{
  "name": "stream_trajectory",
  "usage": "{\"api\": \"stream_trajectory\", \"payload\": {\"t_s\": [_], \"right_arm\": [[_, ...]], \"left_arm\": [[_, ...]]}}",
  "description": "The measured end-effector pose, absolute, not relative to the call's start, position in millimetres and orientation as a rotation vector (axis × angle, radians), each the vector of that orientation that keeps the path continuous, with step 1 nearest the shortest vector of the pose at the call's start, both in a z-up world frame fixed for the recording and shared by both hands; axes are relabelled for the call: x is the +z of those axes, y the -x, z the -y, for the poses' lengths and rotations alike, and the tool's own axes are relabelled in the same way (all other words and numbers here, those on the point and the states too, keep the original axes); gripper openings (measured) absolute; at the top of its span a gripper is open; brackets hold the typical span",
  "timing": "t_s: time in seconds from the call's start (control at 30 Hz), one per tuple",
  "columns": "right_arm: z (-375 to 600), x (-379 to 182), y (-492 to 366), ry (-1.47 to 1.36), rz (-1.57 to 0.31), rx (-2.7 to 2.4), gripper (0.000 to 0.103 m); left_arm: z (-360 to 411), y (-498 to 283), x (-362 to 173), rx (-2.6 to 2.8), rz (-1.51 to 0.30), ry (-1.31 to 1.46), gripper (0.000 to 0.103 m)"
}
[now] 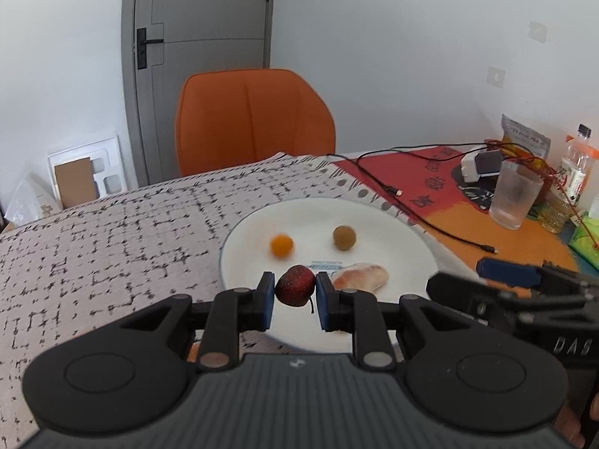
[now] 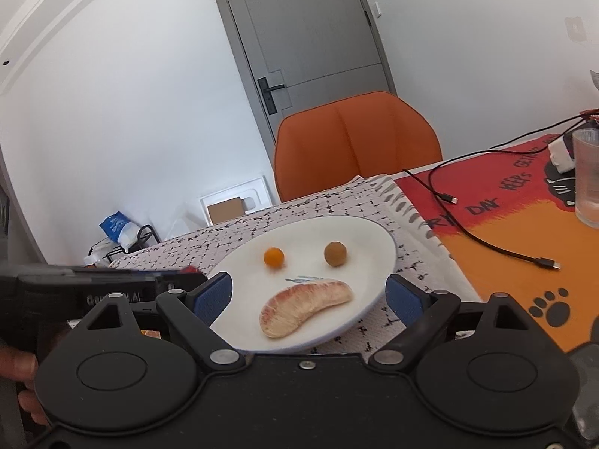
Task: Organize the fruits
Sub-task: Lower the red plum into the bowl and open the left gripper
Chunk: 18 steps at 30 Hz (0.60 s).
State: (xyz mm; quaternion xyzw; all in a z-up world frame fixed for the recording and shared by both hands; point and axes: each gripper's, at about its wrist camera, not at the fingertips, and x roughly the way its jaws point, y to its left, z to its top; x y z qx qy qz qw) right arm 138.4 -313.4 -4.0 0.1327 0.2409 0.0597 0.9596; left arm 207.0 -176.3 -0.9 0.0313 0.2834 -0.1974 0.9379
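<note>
The left gripper [image 1: 292,299] has its fingers [image 1: 266,299] clenched on a small dark red fruit [image 1: 295,285] with a thin stem, and it holds the fruit over the near edge of the white plate [image 1: 393,220], most likely to set it down with the others. On the plate sit 3 more pieces: a little orange fruit [image 1: 281,245] on the left, a round brown fruit [image 1: 344,238] beside it but apart, and a pale pink pomelo slice [image 1: 361,276] in front, just right of the red fruit. From the right wrist view they look like 2 eyes and a sad mouth, so the red fruit may be going in as a nose, though that is only a guess. The right gripper [image 2: 309,297] has its fingers [image 2: 215,295] released and spread wide, 1 on each side of the pomelo slice [image 2: 307,306], and they hold nothing. It seems to be waiting for its turn. The plate rests on a white cloth with black marks [image 1: 112,247] that covers the counter. Farther right lies a red and orange mat [image 1: 441,202] with a black cable [image 1: 419,217] across it, and a clear glass [image 1: 516,196] stands near bottles and packets. Behind the counter is an orange chair [image 1: 254,119], a grey door [image 1: 202,11] and white walls.
</note>
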Motion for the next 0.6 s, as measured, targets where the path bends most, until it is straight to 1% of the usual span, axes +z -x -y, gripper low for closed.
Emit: {"api": "stream_trajectory", "payload": {"t_s": [0.13,0.17,0.33,0.4,0.5,0.57,0.6], "right_arm": [[318,-6,-134,-0.280,-0.495,0.109,0.089],[319,-6,-133,-0.285,-0.497,0.108,0.089],[317,-6,-131,-0.288,-0.497,0.110,0.089],[316,-5,-130,-0.285,-0.497,0.112,0.091],[313,-6,-130,-0.283,-0.500,0.110,0.093],[310,-5,-129,-0.281,-0.501,0.114,0.094],[308,-5,-128,-0.285,-0.501,0.115,0.096]], "left_arm": [[178,-204,7,-0.401,-0.552,-0.058,0.023],[178,-203,9,-0.402,-0.547,-0.058,0.026],[171,-200,10,-0.385,-0.567,-0.051,0.029],[164,-199,10,-0.375,-0.579,-0.036,0.034],[154,-195,10,-0.356,-0.584,-0.017,0.046],[147,-191,10,-0.335,-0.573,-0.015,0.057],[143,-188,11,-0.323,-0.565,-0.016,0.059]]}}
